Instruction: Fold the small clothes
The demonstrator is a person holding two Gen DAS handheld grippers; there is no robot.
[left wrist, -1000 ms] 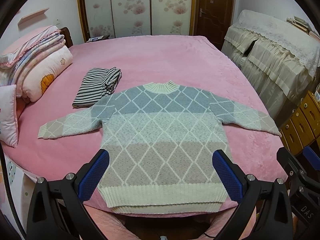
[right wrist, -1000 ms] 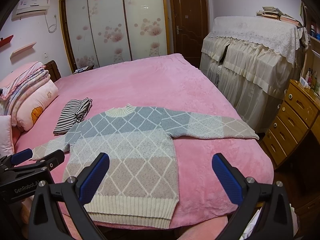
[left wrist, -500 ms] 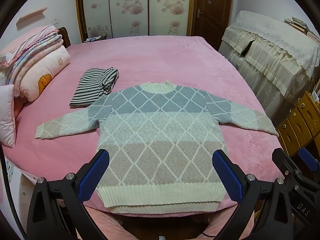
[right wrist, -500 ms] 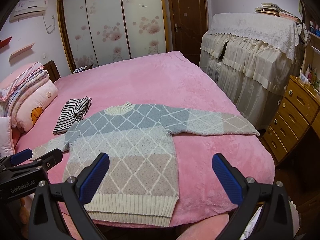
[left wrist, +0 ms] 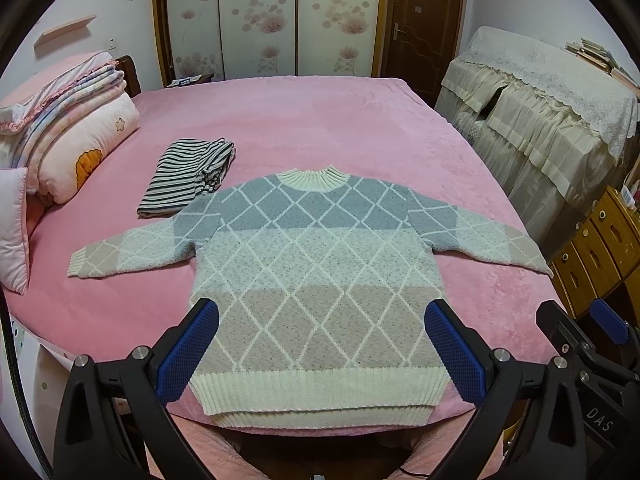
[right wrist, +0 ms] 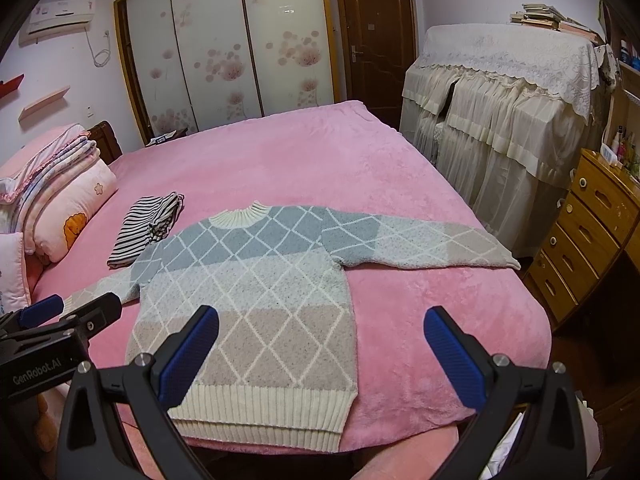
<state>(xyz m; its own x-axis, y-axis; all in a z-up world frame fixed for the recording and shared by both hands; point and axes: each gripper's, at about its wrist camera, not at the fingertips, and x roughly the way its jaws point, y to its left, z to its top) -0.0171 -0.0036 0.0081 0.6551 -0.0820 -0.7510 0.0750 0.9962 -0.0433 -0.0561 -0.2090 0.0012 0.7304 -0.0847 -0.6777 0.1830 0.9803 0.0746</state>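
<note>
A small knitted sweater lies flat and face up on a bed, unfolded, with both sleeves spread out to the sides. It has three colour bands: blue-grey across the shoulders, pale mint through the middle, beige below. A white diamond lattice runs over the whole body and sleeves. The ribbed collar and hem are cream. The hem lies at the near edge of the bed, at 6 o'clock in the left wrist view, and the collar points toward 12 o'clock.

One striped garment, black and white, lies already folded at about 10 o'clock from the sweater, its near end touching or just meeting the sweater's shoulder. That makes two garments in all.

There are two grippers. The left gripper hovers above the hem with its blue pads wide apart, holding nothing. The right gripper hovers over the sweater's right lower side and the bare blanket, also wide open and empty.

The bed is covered with a plush pink blanket. Folded quilts and pillows are stacked at 9 o'clock. Beyond the bed stand a flowered sliding wardrobe and a dark wooden door. At 3 o'clock are cream lace-draped furniture and a wooden chest of drawers.
</note>
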